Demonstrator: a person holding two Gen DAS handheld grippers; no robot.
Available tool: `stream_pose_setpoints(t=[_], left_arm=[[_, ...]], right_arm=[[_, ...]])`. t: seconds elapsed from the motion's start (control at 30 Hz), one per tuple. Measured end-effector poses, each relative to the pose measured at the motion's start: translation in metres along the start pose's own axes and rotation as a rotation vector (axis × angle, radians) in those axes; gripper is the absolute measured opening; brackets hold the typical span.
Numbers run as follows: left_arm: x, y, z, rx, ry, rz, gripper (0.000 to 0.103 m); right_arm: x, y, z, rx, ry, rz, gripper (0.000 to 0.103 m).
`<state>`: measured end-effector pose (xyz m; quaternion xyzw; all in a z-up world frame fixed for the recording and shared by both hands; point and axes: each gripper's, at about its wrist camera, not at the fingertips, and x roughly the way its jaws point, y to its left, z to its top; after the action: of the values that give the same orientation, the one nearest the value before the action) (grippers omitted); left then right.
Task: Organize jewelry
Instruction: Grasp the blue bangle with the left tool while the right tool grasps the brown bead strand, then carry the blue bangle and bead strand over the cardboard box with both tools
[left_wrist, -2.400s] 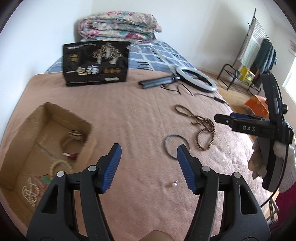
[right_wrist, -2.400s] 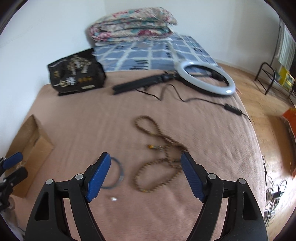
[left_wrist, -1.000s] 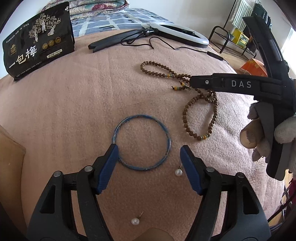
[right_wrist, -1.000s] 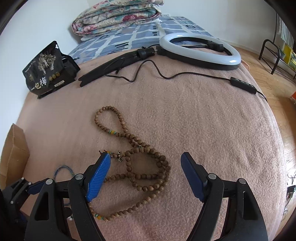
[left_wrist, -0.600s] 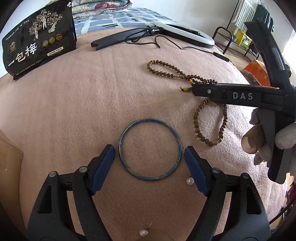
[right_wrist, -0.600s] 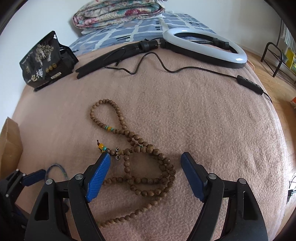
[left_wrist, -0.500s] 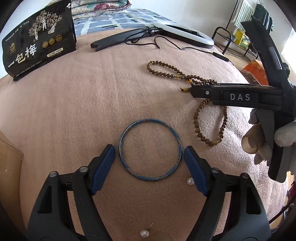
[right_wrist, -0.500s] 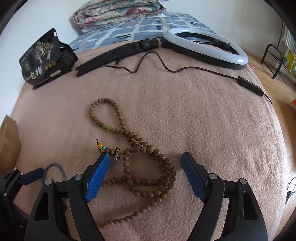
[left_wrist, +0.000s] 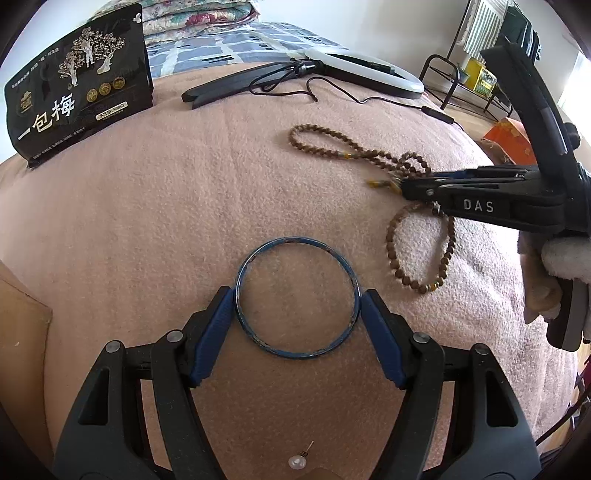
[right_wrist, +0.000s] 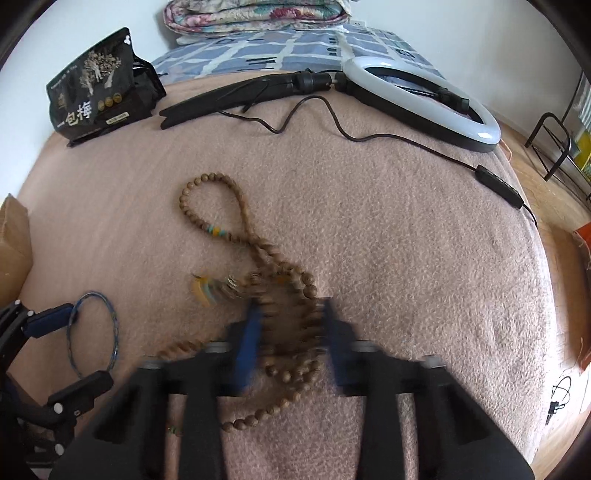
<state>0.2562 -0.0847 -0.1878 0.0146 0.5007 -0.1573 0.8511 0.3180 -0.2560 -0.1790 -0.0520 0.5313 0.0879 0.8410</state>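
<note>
A blue bangle lies flat on the pink blanket. My left gripper straddles it, a blue pad touching each side of the ring. To the right, a long wooden bead necklace is strewn in loops. My right gripper comes in from the right, held by a gloved hand. In the right wrist view its jaws are blurred and closing, with a bunch of the beads between them. A pearl earring lies just below my left gripper.
A black snack bag stands at the back left. A ring light, its folded stand and a trailing cable lie along the far edge. A cardboard box edge is at the left. The blanket falls away on the right to a wooden floor.
The left pads have drawn in against the bangle's sides. The right jaws, wide before, have swung in on the bead bunch, and the tassel end of the necklace has shifted.
</note>
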Motion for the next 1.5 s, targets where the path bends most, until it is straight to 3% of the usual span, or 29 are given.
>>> stream_pose_setpoints(t=[0.47, 1.2, 1.5], left_arm=[[-0.034, 0.008, 0.000, -0.033, -0.061, -0.008, 0.072], [-0.168, 0.027, -0.013, -0.086, -0.272, -0.045, 0.072], [-0.221, 0.047, -0.031, -0.100, -0.345, -0.011, 0.072]], right_arm=[[-0.046, 0.010, 0.005, -0.018, -0.101, 0.014, 0.011], [-0.188, 0.035, -0.007, -0.045, -0.333, 0.031, 0.011], [-0.244, 0.051, -0.014, -0.072, -0.418, 0.053, 0.011]])
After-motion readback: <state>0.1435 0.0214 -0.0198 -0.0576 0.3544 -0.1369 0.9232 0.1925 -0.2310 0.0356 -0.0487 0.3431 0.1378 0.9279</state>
